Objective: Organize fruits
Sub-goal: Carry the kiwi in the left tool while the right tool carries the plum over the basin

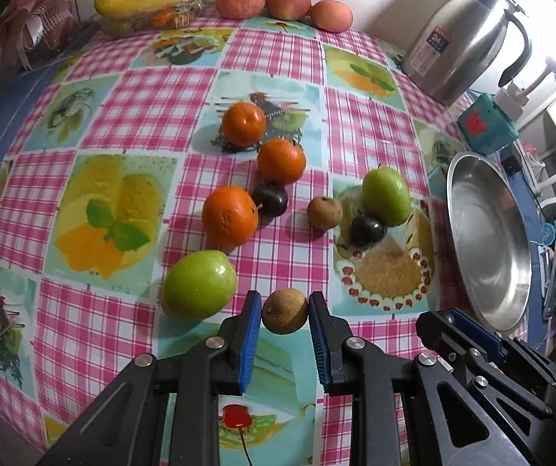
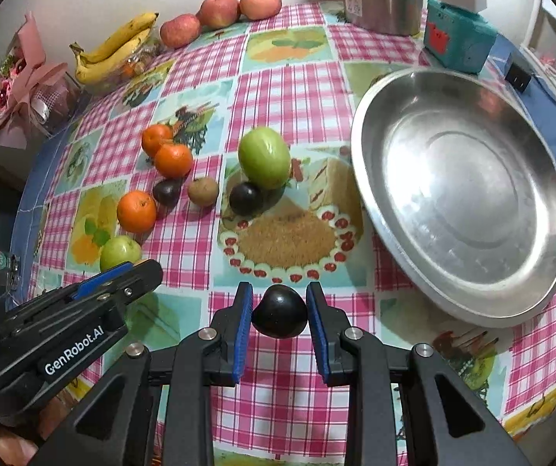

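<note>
Left gripper (image 1: 284, 310) clamped on a brown fruit (image 1: 284, 310), bottom centre; right gripper (image 2: 279, 316) pinching a dark plum (image 2: 280, 316), bottom centre. Both light, round, likely slippery; gripped across the middle looks safest.

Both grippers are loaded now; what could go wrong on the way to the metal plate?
The left gripper pinches the round brown fruit only at its sides, so it may slip. The right gripper and its dark plum sit close alongside; they could collide. Fruit may roll in the tilted metal plate.
</note>
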Motion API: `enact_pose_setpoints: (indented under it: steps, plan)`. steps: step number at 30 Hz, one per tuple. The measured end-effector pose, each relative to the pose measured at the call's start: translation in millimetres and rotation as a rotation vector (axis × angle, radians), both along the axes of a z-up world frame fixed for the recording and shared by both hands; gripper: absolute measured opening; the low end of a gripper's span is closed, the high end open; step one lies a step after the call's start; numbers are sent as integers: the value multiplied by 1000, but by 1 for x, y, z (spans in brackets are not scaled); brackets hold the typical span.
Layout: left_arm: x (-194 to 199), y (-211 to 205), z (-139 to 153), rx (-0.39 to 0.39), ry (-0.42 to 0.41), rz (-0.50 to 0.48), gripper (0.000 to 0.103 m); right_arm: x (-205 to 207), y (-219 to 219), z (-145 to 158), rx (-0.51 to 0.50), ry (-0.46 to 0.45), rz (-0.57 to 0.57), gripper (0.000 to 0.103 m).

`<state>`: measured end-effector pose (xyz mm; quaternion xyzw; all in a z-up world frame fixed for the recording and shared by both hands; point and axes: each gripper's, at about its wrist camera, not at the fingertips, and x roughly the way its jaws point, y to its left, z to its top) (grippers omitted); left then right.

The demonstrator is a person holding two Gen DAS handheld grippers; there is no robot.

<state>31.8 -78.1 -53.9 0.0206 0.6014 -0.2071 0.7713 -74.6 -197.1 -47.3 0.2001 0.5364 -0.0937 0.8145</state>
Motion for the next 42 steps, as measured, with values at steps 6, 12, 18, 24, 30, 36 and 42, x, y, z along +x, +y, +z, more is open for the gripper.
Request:
enact_pose_setpoints:
  steps: [6, 12, 18, 24, 30, 36, 42]
  plan:
    - [12, -16, 19, 10, -32, -18, 27, 5, -10, 15, -2, -23, -24, 29]
    - [22, -38, 29, 16, -53, -47, 27, 16, -32, 30, -4, -44, -85, 29]
    - [23, -60, 37, 49, -97, -97, 27, 23, -62, 40, -18, -54, -163, 29]
    - [20, -88, 37, 63, -122, -149, 27, 24, -88, 36, -18, -60, -217, 29]
    - [6, -121, 34, 68, -148, -226, 27, 11, -119, 20, -51, -9, -297, 29]
    - [-11, -156, 29, 51, -176, -309, 27, -16, -154, 3, -46, 42, -413, 29]
    - [-23, -183, 24, 40, -201, -379, 27, -27, -171, -2, -40, 57, -468, 29]
